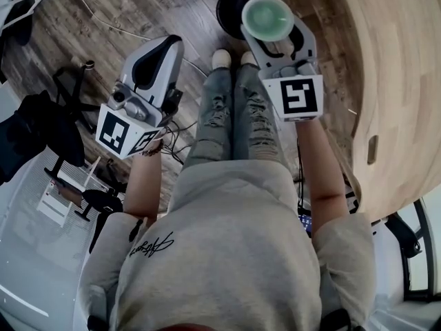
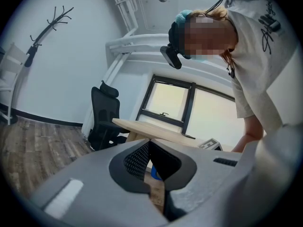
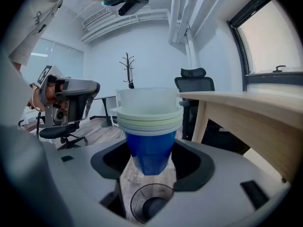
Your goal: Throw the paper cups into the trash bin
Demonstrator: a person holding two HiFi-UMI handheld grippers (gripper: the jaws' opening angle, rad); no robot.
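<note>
Right gripper (image 3: 150, 161) clamps stacked paper cups (image 3: 149, 122) above trash bin (image 3: 151, 203); left gripper (image 2: 151, 161) closed, empty

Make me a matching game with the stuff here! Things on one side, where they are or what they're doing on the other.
Things:
1. stack of paper cups
2. trash bin
3. left gripper
4. office chair

Places or states:
A. below the cups
B. jaws together, nothing between them
C. beside the wooden table
D. held in the jaws of the right gripper

Pairs: 1-D, 2-A, 3-B, 4-C
</note>
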